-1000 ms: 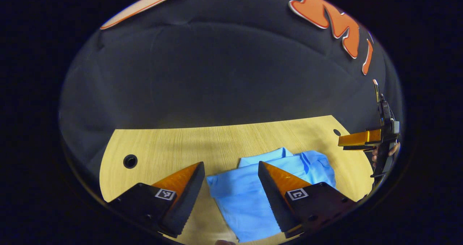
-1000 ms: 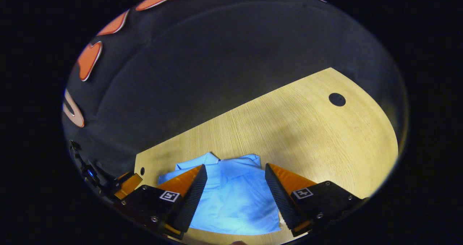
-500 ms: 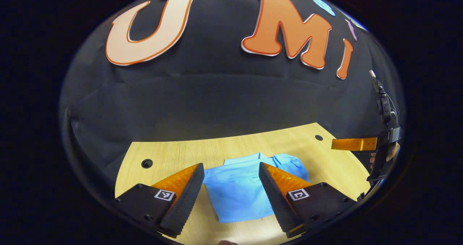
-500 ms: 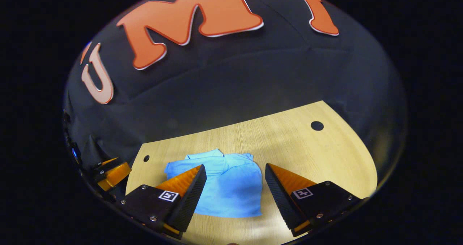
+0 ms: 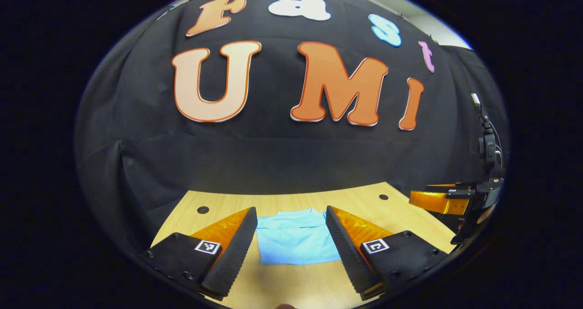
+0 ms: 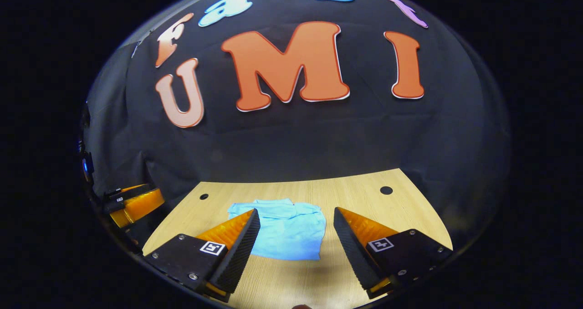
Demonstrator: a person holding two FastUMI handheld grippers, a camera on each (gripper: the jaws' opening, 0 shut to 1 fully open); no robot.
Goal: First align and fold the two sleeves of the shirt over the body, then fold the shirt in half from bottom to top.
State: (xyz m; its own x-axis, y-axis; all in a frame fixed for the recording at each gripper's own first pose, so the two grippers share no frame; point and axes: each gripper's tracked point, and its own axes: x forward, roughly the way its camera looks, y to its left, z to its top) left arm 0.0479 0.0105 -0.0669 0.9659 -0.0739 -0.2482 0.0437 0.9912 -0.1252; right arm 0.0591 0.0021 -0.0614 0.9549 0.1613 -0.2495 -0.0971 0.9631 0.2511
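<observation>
1. Where the light wooden table (image 5: pixel 282 286) meets the black booth wall, a blue shirt (image 5: pixel 294 240) lies folded into a compact rectangle, flat on the tabletop with its collar end toward the wall.
2. Seen from the left gripper view, the left gripper (image 5: pixel 291 224) is raised off the shirt, its fingers spread wide with nothing between them but the shirt farther off.
3. Off to the right of the shirt in that view, the right gripper (image 5: pixel 437 199) hangs above the table's edge.
4. From the right gripper view, the right gripper (image 6: pixel 296 227) is likewise spread and empty, clear of the shirt (image 6: pixel 287 234).
5. Two small dark holes (image 6: pixel 386 190) sit in the table, one on each side of the shirt, near the wall.
</observation>
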